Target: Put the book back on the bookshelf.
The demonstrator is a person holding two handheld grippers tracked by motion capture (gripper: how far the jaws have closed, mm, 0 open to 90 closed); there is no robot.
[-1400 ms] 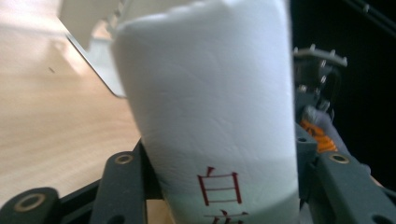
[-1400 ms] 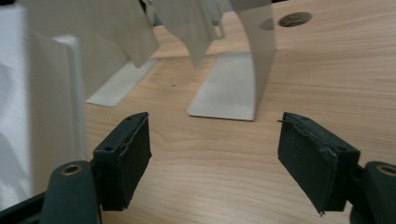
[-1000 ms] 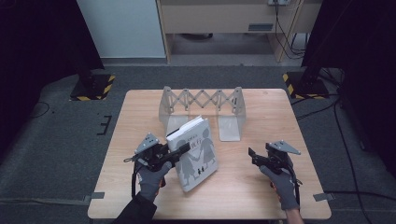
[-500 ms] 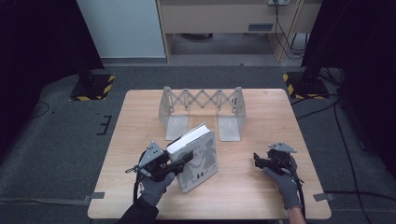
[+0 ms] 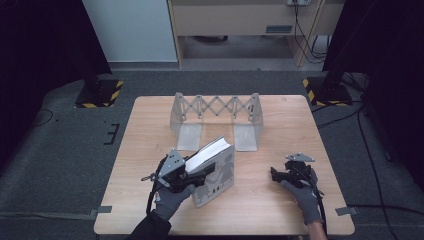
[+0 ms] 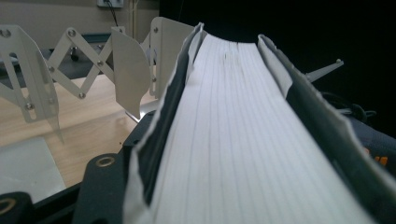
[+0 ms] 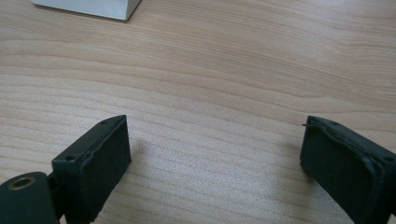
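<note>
- Left tongs [image 5: 202, 170], frame centre: clamped on a thick book [image 5: 216, 167], tilted up off the worktop [image 5: 280, 210].
- Right tongs [image 5: 276, 174], lower right: jaws spread wide, holding nothing.

A wooden counter [image 5: 280, 125] stands on grey floor [image 5: 60, 150]. At 12 o'clock a pale cabinet [image 5: 131, 30] adjoins a beige desk [image 5: 240, 15]; 2 yellow-black striped bases [image 5: 100, 93] flank the counter's far corners.

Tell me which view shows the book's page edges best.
The left gripper view: the book runs up the frame between the left hand-held gripper's jaws, with its white page block close enough to see lines. The high view shows the whole book, tilted up, pages small. The right gripper view catches a white corner, likely the book's.
</note>
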